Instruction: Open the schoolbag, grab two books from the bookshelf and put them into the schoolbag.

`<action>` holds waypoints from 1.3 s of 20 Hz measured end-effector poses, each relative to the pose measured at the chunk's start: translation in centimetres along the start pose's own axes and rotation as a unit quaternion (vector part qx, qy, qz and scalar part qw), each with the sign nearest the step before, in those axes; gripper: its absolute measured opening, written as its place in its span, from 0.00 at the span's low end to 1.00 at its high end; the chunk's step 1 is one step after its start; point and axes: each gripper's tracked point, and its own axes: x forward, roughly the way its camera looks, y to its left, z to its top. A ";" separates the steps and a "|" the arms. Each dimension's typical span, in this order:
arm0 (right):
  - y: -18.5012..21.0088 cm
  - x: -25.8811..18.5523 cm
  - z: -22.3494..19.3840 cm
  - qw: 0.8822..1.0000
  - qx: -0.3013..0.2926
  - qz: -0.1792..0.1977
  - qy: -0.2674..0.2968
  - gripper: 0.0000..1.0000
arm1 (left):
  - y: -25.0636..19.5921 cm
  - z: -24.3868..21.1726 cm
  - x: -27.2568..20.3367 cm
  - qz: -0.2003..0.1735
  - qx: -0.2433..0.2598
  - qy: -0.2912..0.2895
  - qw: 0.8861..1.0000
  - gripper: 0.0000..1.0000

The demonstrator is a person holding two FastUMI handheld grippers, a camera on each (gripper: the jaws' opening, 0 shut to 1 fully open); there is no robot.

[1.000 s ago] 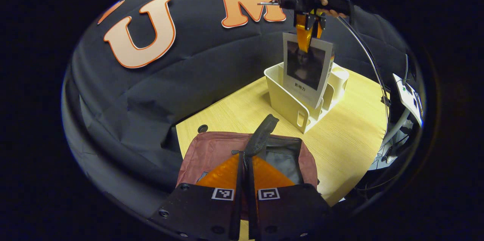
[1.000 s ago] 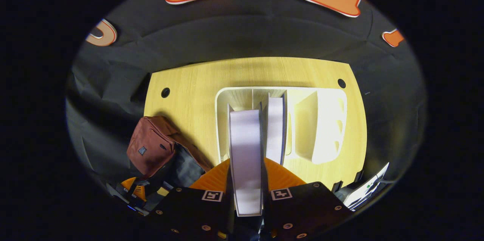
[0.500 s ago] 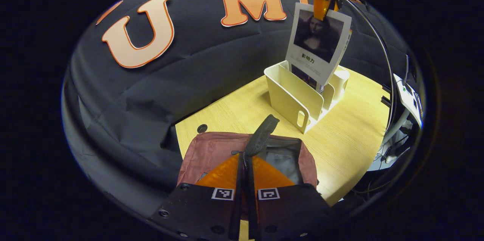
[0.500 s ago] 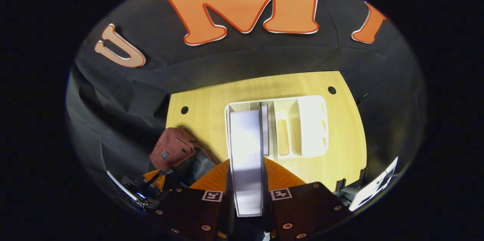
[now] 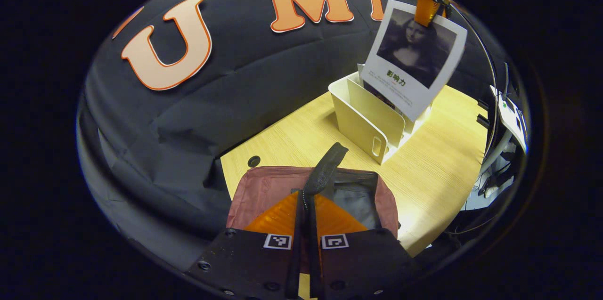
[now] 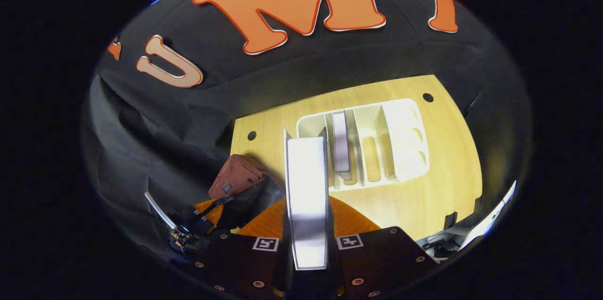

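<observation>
The dark red schoolbag (image 5: pixel 268 187) lies open on the wooden table, its dark lining (image 5: pixel 353 201) showing. My left gripper (image 5: pixel 305 206) is shut on the bag's black strap (image 5: pixel 325 170), holding it up. In the right gripper view, my right gripper (image 6: pixel 307 239) is shut on a white book (image 6: pixel 307 182), seen edge-on, high above the table. The left gripper view shows that book (image 5: pixel 414 57) with a portrait cover hanging tilted above the white bookshelf (image 5: pixel 365 118). A second book (image 6: pixel 340 142) stands in the bookshelf (image 6: pixel 405 135). The schoolbag (image 6: pixel 235 177) lies left of it.
The wooden table (image 5: pixel 433 168) has a cable hole (image 5: pixel 253 161) near the bag and another (image 6: pixel 427 97) behind the bookshelf. White equipment with cables (image 5: pixel 509 116) stands past the table's right edge. The black cloth wall runs behind the table.
My right gripper has lifted the book up out of the bookshelf, clear of its walls, and tilted it. My left gripper has kept its hold on the strap.
</observation>
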 end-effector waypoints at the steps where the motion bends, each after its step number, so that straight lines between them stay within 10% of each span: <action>1: 0.3 0.4 -1.0 1.000 0.005 0.010 0.004 0.30 | 0.1 0.1 0.1 0.002 0.001 0.001 1.000 0.09; 26: 9.3 17.8 -17.1 0.962 0.194 0.189 0.043 0.28 | 0.1 1.2 -0.4 0.001 -0.015 0.012 1.000 0.06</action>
